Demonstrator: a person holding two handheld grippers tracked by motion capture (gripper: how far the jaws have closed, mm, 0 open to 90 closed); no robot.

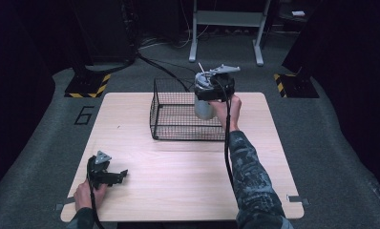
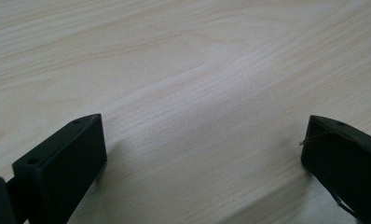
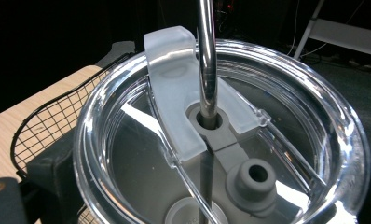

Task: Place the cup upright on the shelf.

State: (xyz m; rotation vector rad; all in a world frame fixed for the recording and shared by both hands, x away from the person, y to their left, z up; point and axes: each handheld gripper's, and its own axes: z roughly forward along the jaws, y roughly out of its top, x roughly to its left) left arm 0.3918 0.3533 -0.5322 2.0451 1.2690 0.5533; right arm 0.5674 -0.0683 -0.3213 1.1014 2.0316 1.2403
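table [image 1: 178,157]: pale wood grain | basket [image 1: 176,112]: black wire mesh | tumbler [image 1: 203,107]: silver, clear lid [image 3: 221,135]

A lab or test studio: dark curtains [image 1: 16,95], grey carpet [image 1: 331,143] with hazard-striped stand bases [image 1: 89,86], floor cables [image 1: 164,69] and one bare counter [image 1: 178,181].

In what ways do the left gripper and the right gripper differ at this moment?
The left gripper sits low at the near left of the table; the right gripper is raised over the wire basket. The left gripper's jaws are spread apart with bare wood between them; the right gripper grips a steel tumbler with a clear lid and straw. Both are black, hand-held and trail a cable.
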